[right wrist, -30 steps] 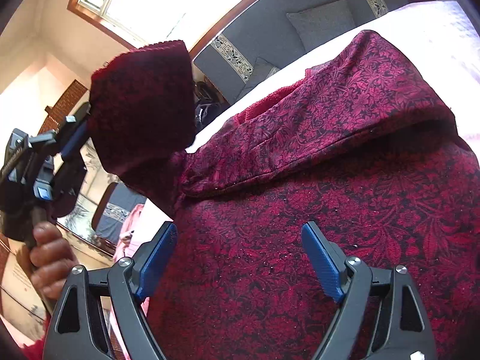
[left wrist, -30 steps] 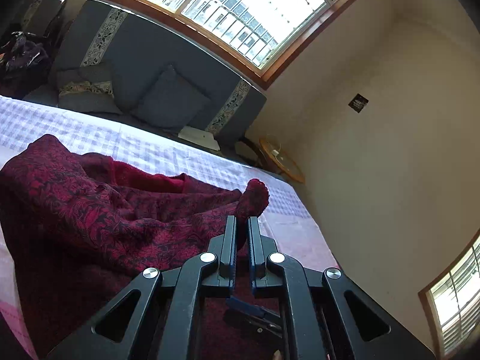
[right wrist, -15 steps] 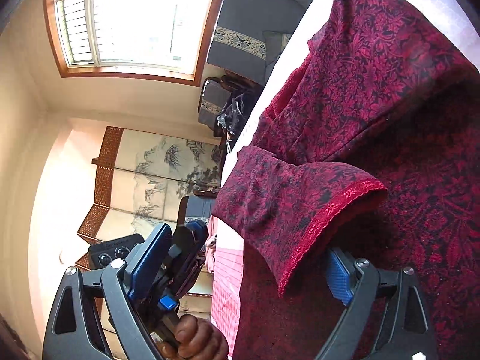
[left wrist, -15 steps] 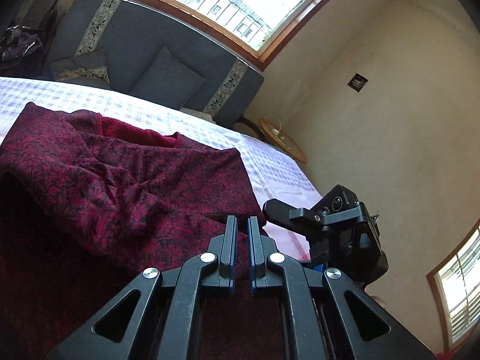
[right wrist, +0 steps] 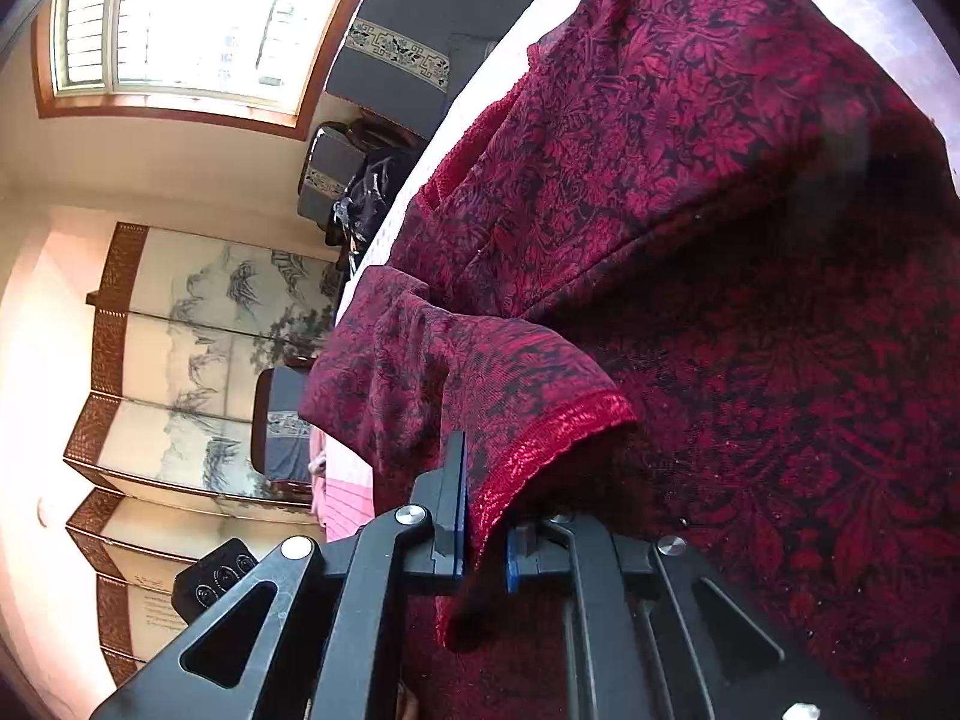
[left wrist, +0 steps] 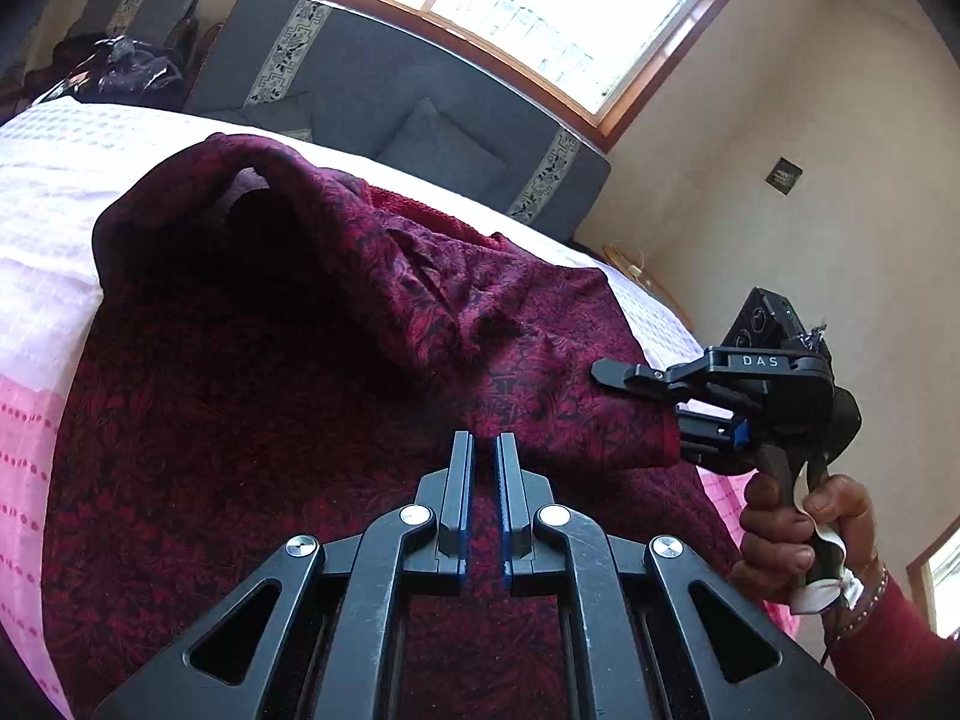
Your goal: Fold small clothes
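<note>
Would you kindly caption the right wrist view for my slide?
Right gripper shut on the sleeve hem of a red top.

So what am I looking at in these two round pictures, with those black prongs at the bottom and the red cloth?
No robot here: a person holds a hand-squeezed grasping tool in each hand, and each tool carries a wide-angle camera looking along its two fingers. That is why the pictures are round and bent.

One picture comes from the left tool; its fingers are shut with nothing between them. To the right you see the person's hand gripping the other tool.

The other picture comes from the right tool, which has just closed on the shiny-edged sleeve of the dark red patterned garment. That garment lies on a bed with a white and pink cover.
</note>
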Action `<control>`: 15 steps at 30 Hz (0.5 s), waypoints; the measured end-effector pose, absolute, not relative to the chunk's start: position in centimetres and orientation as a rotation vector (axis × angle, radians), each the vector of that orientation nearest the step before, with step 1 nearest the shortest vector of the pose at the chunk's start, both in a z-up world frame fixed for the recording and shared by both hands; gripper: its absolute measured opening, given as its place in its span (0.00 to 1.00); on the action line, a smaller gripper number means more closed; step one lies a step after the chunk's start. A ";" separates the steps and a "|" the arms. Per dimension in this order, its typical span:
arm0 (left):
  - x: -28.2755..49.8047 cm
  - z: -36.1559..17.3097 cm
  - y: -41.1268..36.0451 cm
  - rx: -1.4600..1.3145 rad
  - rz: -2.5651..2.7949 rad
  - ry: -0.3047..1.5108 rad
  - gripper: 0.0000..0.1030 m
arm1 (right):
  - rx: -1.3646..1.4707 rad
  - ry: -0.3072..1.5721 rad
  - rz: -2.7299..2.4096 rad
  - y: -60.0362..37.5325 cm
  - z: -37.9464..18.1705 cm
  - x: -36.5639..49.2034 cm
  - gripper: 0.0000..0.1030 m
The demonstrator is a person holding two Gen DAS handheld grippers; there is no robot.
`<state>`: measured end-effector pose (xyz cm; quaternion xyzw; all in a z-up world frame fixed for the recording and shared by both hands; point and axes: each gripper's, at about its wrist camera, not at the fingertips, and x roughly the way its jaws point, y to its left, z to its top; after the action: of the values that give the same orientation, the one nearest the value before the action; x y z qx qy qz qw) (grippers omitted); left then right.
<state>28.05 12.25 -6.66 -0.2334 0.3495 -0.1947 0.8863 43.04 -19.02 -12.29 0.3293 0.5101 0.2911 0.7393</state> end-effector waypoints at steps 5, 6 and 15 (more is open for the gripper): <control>27.0 -7.0 13.0 -0.507 -0.389 0.677 0.08 | 0.451 0.889 0.600 -20.0 -4.2 45.5 0.09; 26.9 -7.1 12.7 -0.492 -0.393 0.676 0.09 | 0.422 0.839 0.598 -20.7 -2.6 45.9 0.09; 27.2 -7.2 12.0 -0.480 -0.390 0.702 0.28 | 0.244 0.870 0.552 -23.8 -4.5 51.8 0.08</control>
<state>27.16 12.03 -7.24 -0.2311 0.3382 -0.1878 0.8927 51.81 -23.82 -4.55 0.1162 0.4149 0.2632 0.8632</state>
